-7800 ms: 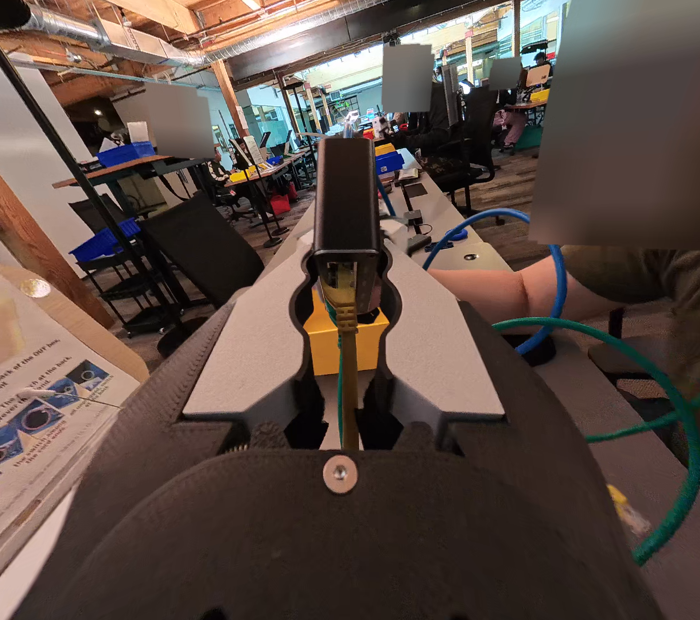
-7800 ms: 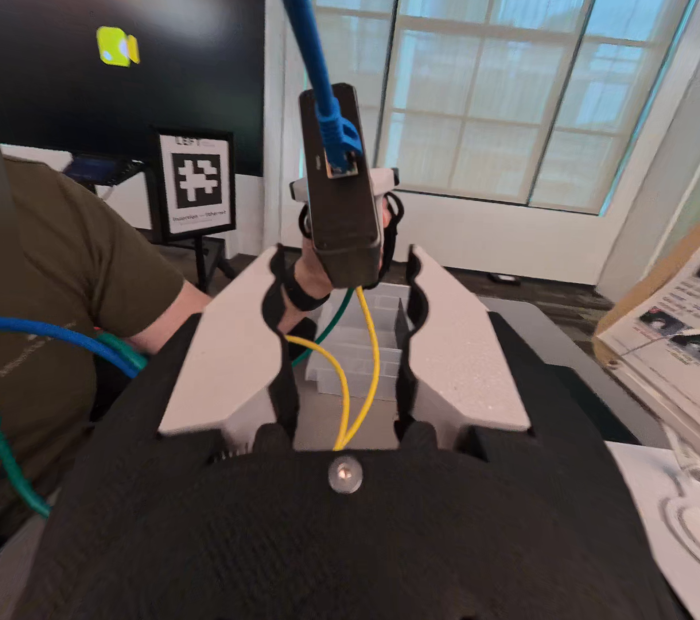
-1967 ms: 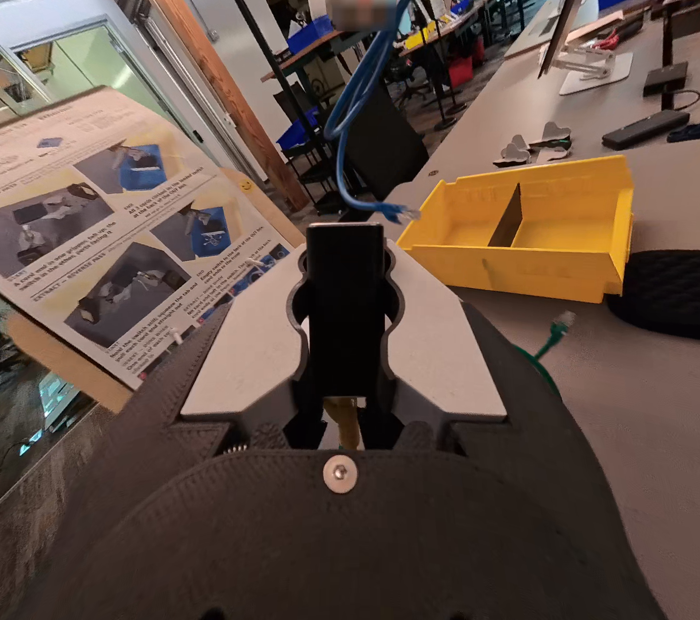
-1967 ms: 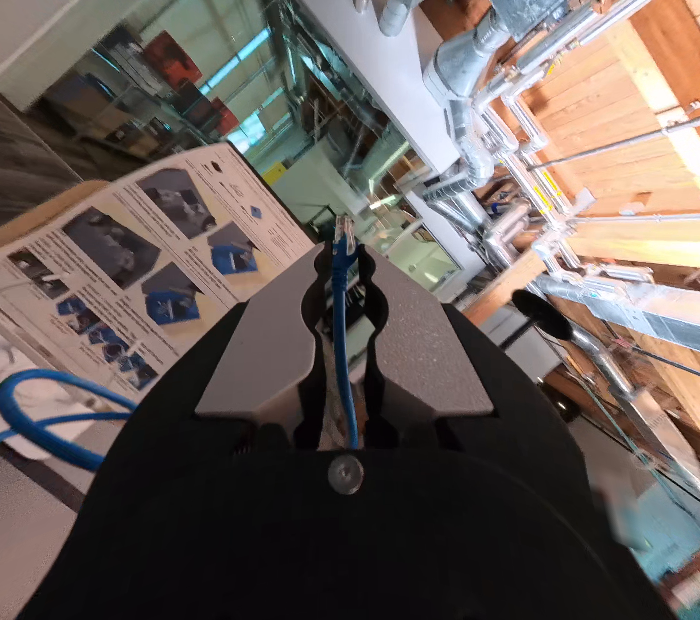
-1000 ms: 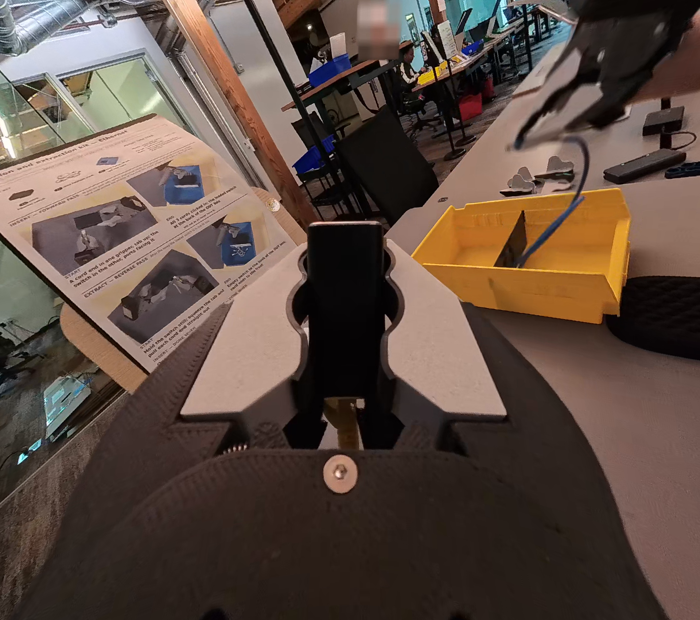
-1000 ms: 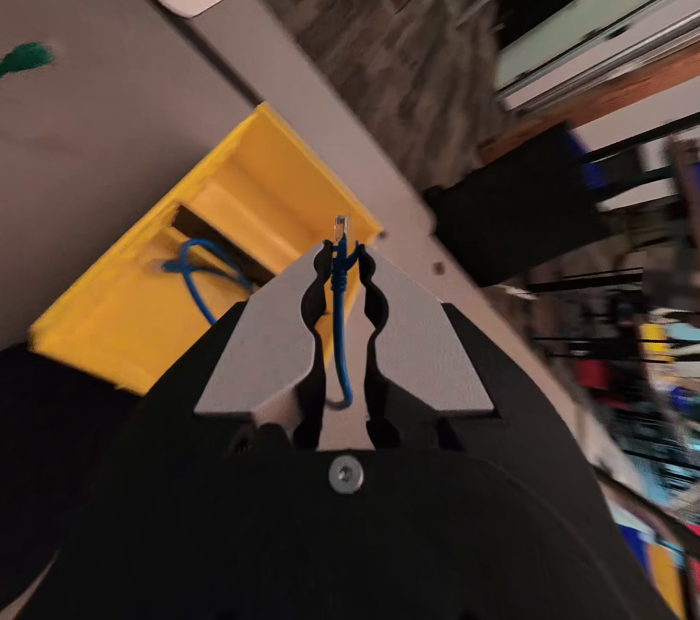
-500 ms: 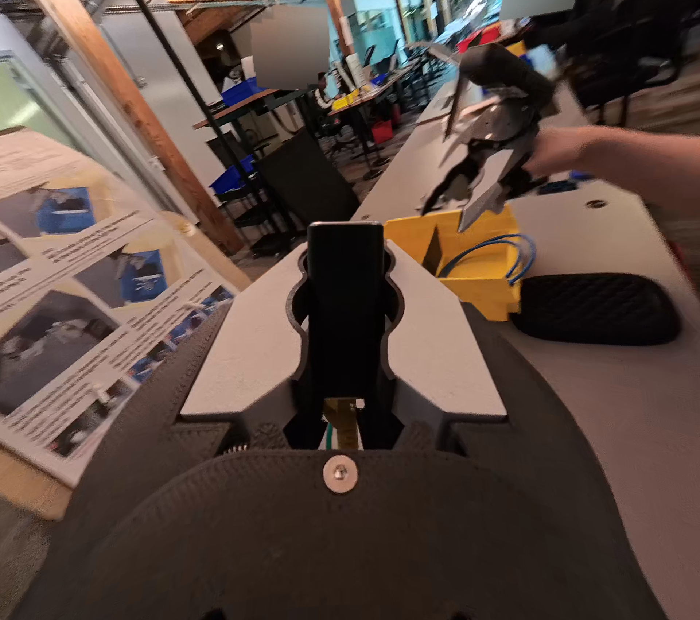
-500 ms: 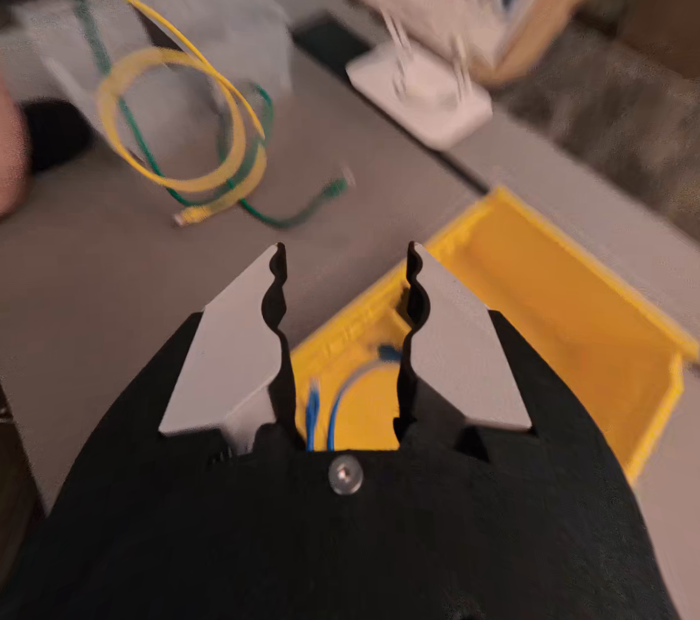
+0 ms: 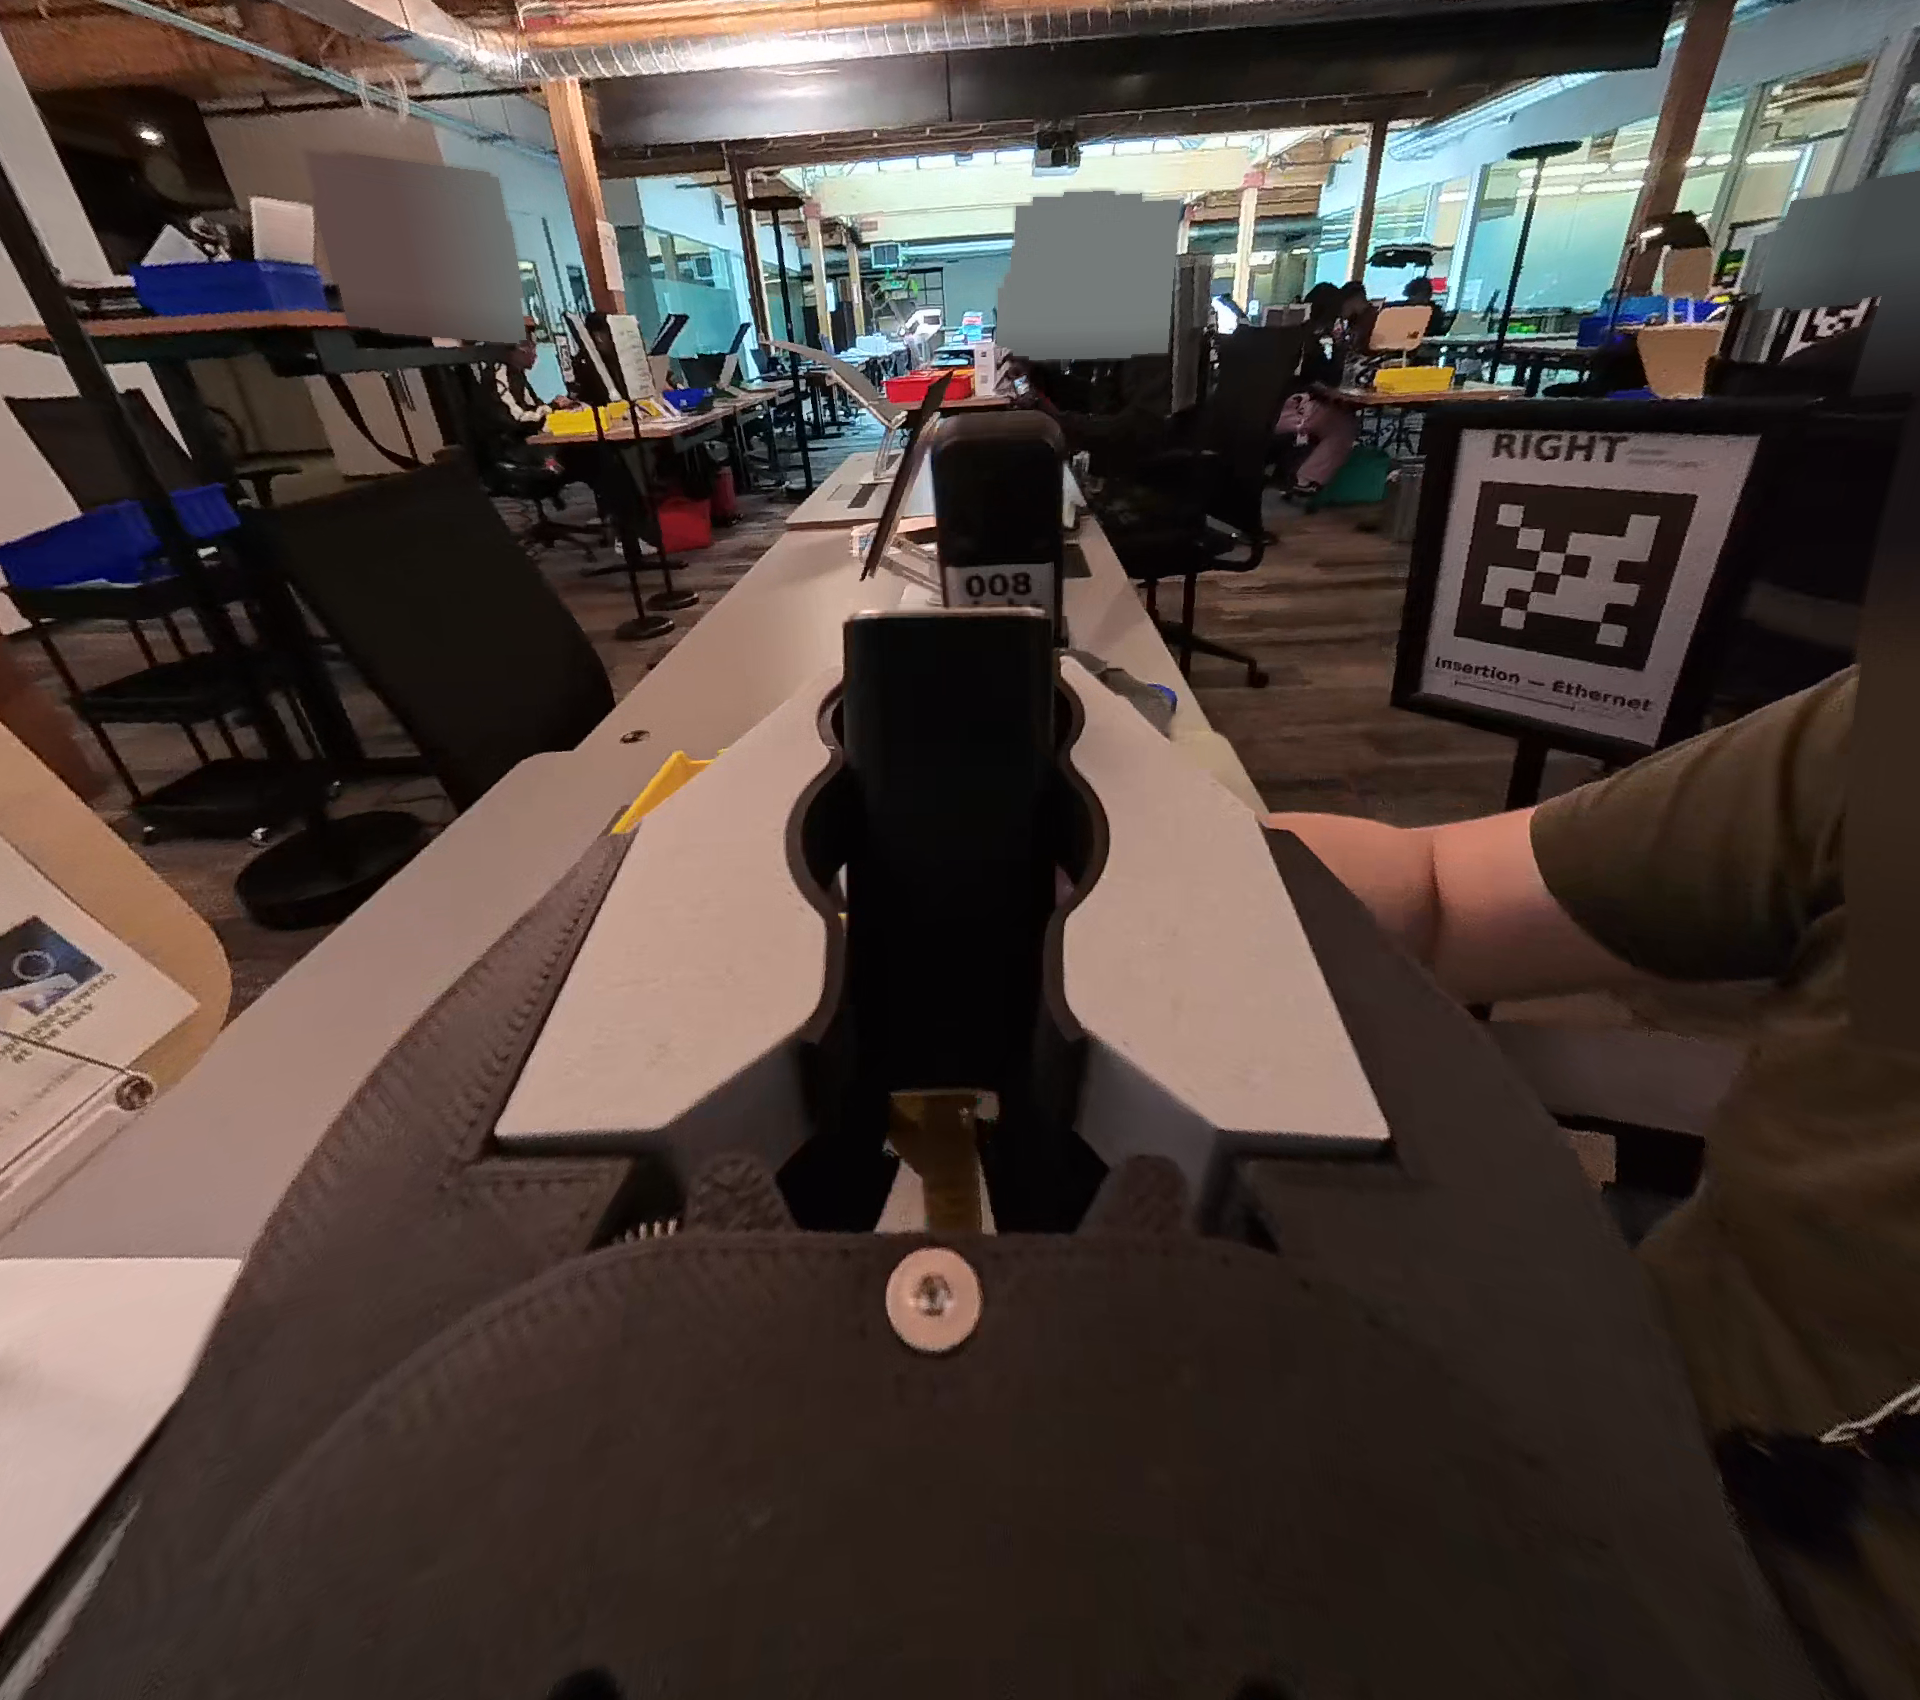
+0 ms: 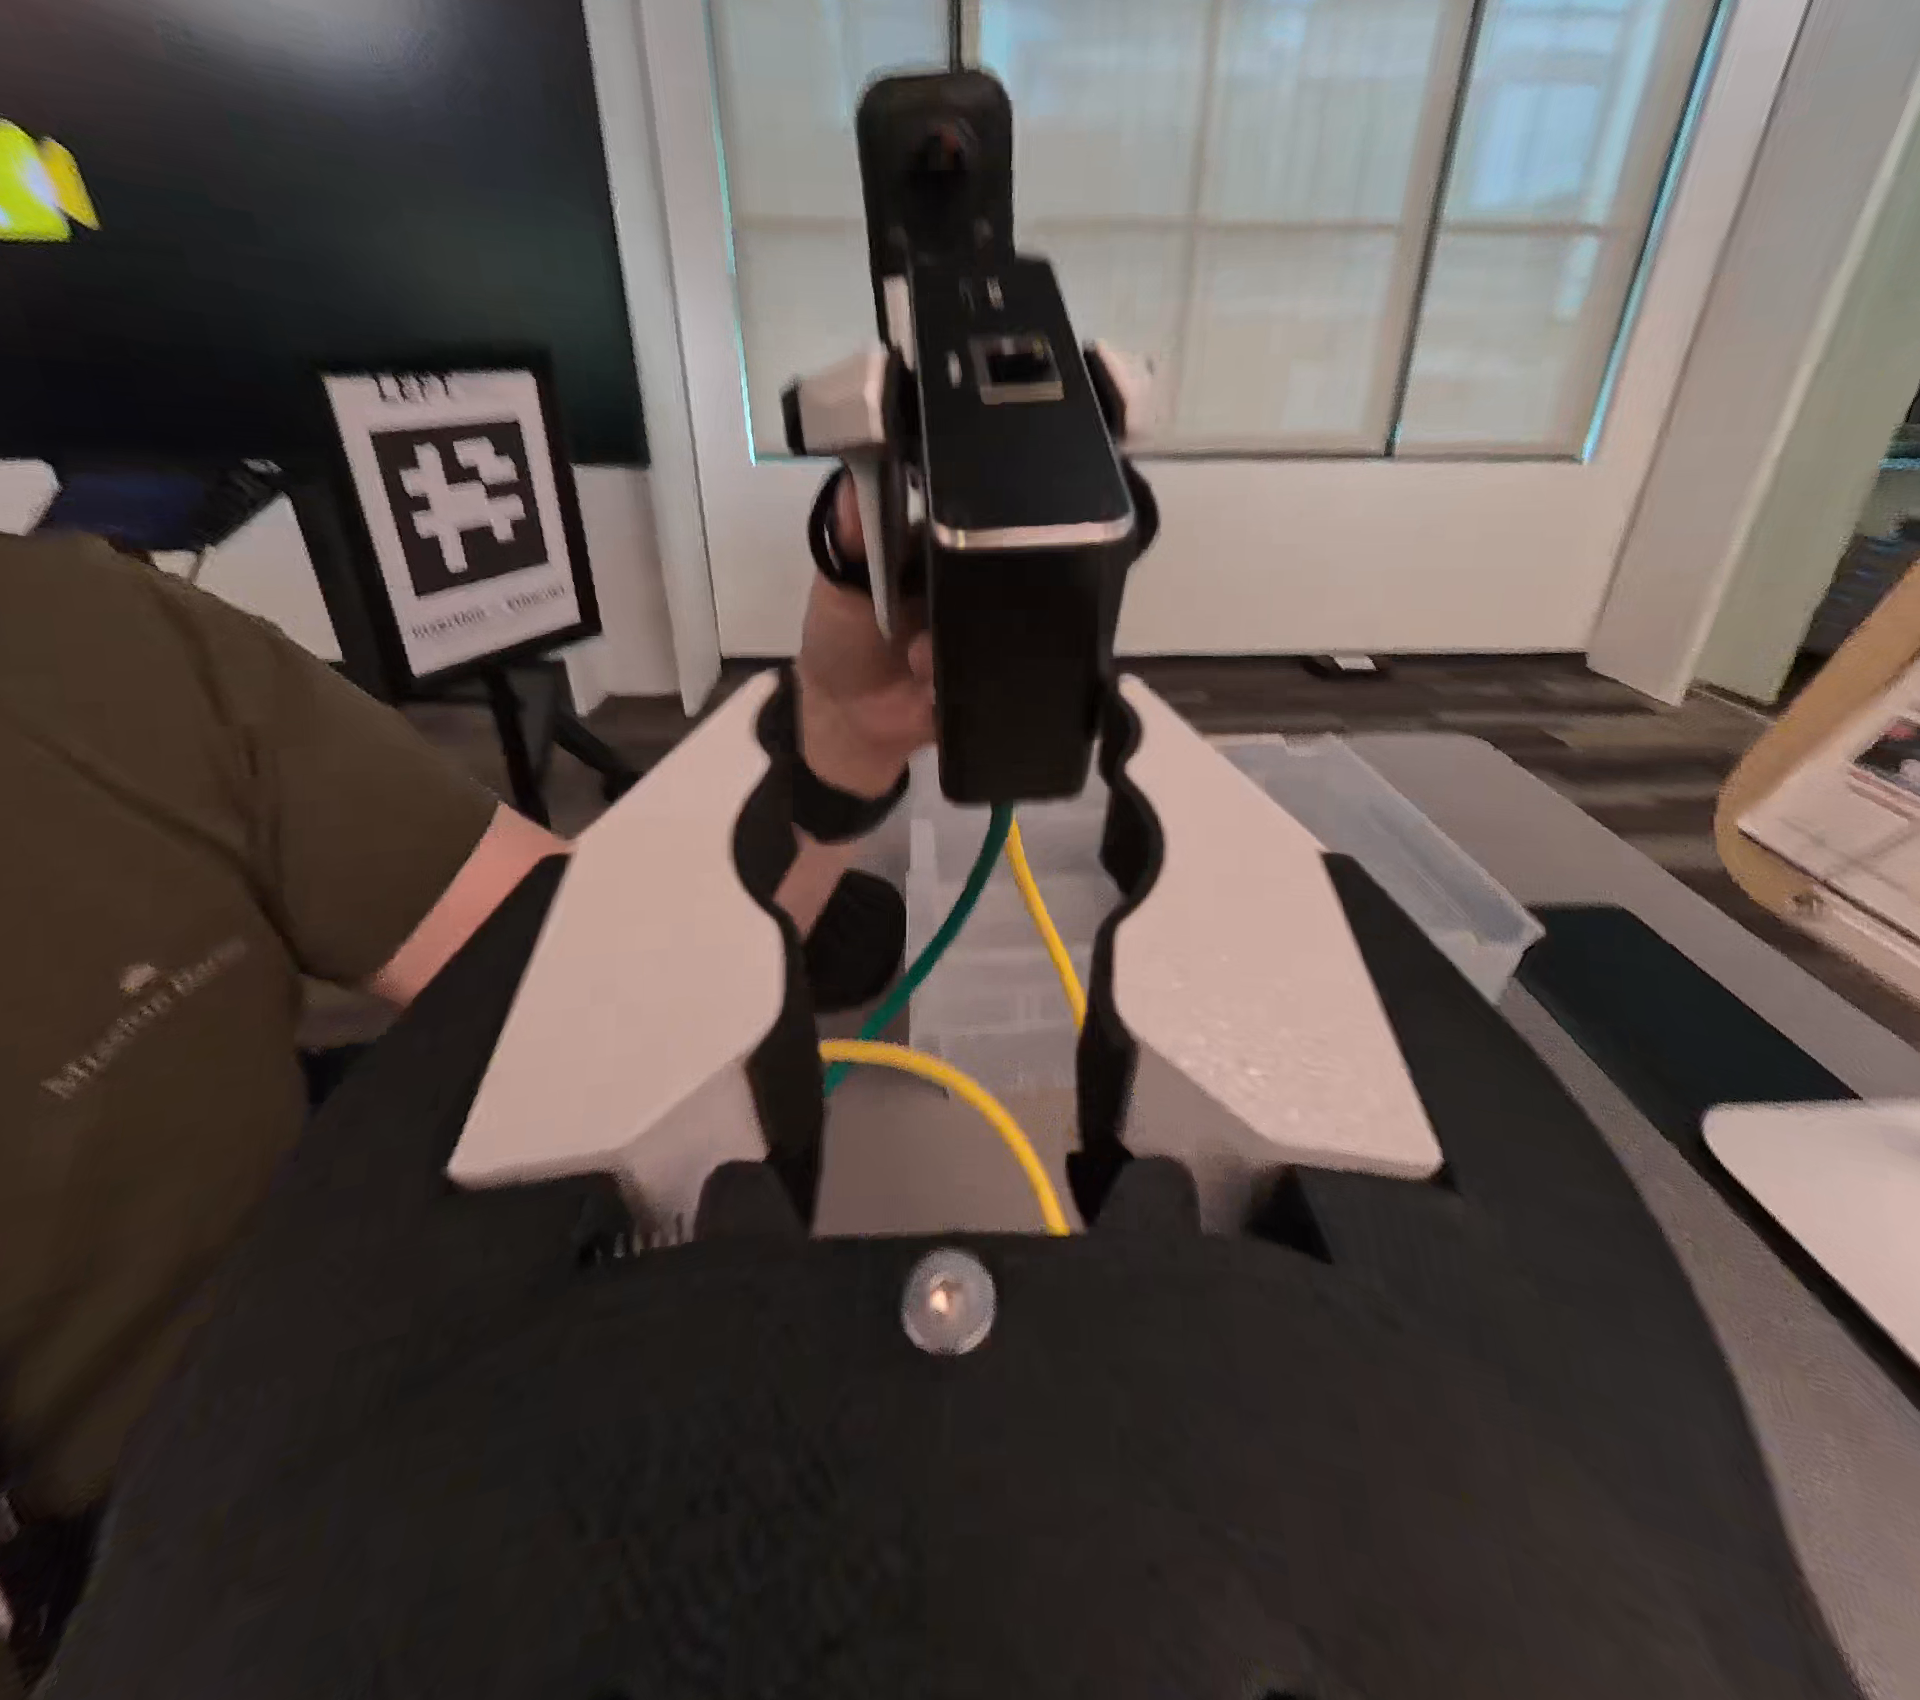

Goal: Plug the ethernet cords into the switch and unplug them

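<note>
Left wrist view: left gripper clamps black switch upright between both fingers. Yellow plug enters switch's near end; its cord hidden. Framed marker sign far right bears writing. Yellow bin mostly hidden behind left finger.

Right wrist view: right gripper gapes wide, holds nothing. Switch just beyond fingertips, 1 empty port facing camera. Green cord and yellow cord hang from its underside; sockets hidden. Second marker sign far left, blurred.
</note>
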A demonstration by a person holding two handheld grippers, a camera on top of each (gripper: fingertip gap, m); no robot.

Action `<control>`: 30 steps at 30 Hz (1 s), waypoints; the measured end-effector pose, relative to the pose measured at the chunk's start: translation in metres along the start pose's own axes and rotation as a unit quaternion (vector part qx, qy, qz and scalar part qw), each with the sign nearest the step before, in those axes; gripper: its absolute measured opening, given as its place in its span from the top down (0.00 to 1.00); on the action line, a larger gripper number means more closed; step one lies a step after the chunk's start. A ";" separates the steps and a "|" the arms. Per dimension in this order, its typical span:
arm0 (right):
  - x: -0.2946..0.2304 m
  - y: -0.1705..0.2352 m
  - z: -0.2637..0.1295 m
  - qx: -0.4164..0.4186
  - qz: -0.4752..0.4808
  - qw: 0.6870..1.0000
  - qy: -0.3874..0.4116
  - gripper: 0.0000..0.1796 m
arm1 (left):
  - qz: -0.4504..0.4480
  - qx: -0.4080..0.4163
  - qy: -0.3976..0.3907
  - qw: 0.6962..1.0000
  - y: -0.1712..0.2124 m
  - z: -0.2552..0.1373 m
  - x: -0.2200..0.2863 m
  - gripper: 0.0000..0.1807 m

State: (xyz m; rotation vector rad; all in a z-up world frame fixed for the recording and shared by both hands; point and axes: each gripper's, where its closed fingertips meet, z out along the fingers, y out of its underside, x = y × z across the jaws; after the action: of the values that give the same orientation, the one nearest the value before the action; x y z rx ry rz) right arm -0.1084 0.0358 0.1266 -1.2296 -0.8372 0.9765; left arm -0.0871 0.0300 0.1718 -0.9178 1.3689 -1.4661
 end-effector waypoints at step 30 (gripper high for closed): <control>0.036 0.008 -0.055 -0.147 -0.216 0.964 0.051 0.69 | 0.218 -0.265 -0.091 0.935 0.088 -0.001 -0.029 0.82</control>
State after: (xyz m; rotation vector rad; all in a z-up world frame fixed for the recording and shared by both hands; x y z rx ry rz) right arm -0.0459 0.0494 0.1102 -1.2618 -1.1374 0.4422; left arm -0.0681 0.0601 0.0861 -0.9653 1.7270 -0.6665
